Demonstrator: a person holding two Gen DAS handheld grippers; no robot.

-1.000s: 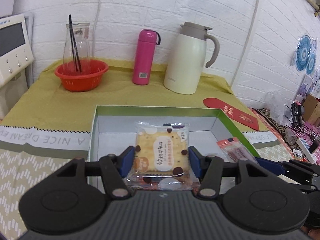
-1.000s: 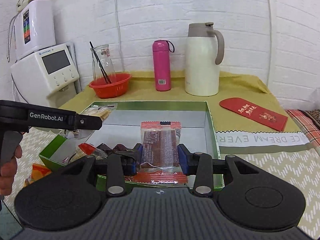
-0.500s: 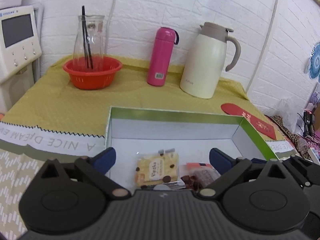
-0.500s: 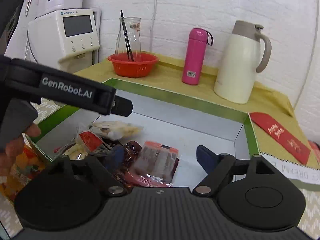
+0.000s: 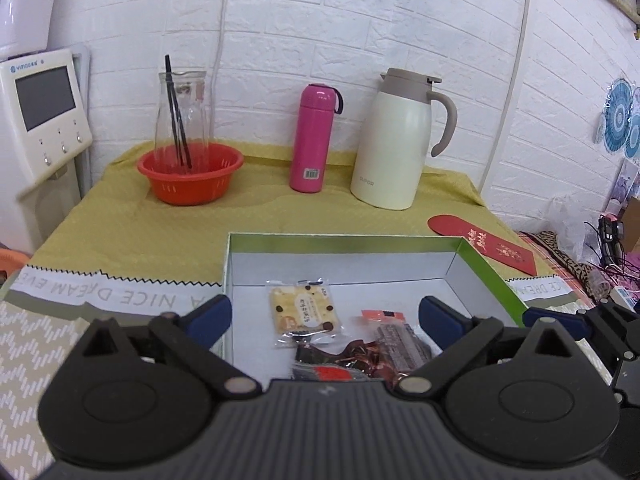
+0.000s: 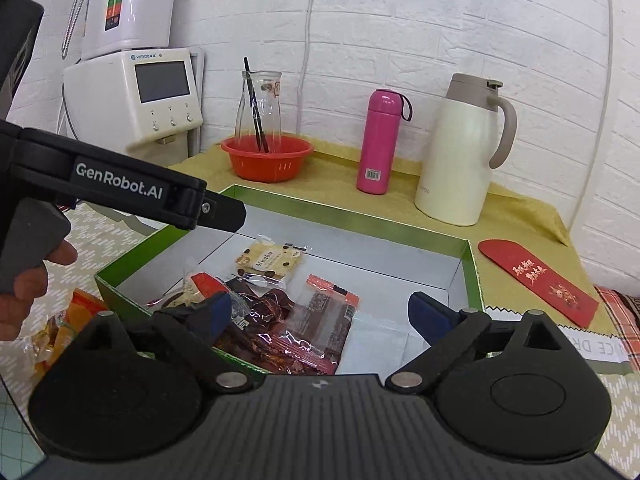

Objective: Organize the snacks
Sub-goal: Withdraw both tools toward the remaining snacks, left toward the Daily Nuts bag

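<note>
A white brick wall stands behind a table [image 5: 132, 236] covered with a yellow-green cloth. In the middle of it is the green box [image 5: 344, 239], and the snacks lie on its pale floor. The cracker packet [image 5: 302, 309] lies flat toward the middle, and just beside it, toward the near wall, the red-edged bar packet [image 6: 326, 322] leans on a pile of dark shiny wrappers [image 6: 260, 320]. I judge that all of them are light, thin and a little slippery; the cracker can break, so it is better to take it by the two long edges or the sealed end, softly. More snacks [image 6: 52, 330] wait outside the box, at its left. The left gripper [image 5: 325, 312] stands wide and empty above the box, and the right gripper [image 6: 320, 312] too, nothing between its pads. Behind the box, well apart, an orange basket [image 5: 190, 174] holds a glass carafe [image 5: 182, 114] with dark sticks in it.
</note>
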